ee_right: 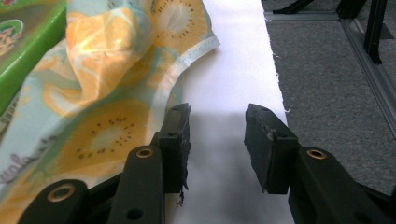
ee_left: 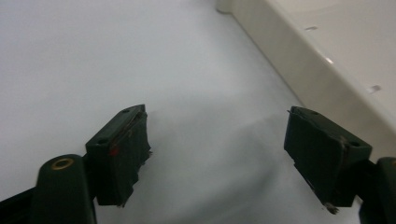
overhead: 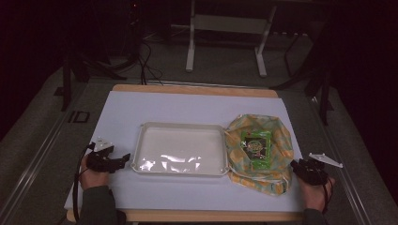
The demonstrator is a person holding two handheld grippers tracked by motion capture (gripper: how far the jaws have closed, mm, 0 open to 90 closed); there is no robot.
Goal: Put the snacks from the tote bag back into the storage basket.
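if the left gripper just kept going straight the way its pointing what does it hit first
Probably the white tray. In the high view the left gripper lies just left of the tray, its open jaws aimed at the near-left corner. In its own view only bare white table cover lies dead ahead, with the tray wall alongside, so it might merely graze it.

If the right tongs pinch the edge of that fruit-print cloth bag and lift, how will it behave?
The fruit-print cloth bag looks floppy: it lies crumpled in folds, so it would probably drape. The green packet resting on it would likely slide or tip off. The right tongs are open beside its edge, touching nothing.
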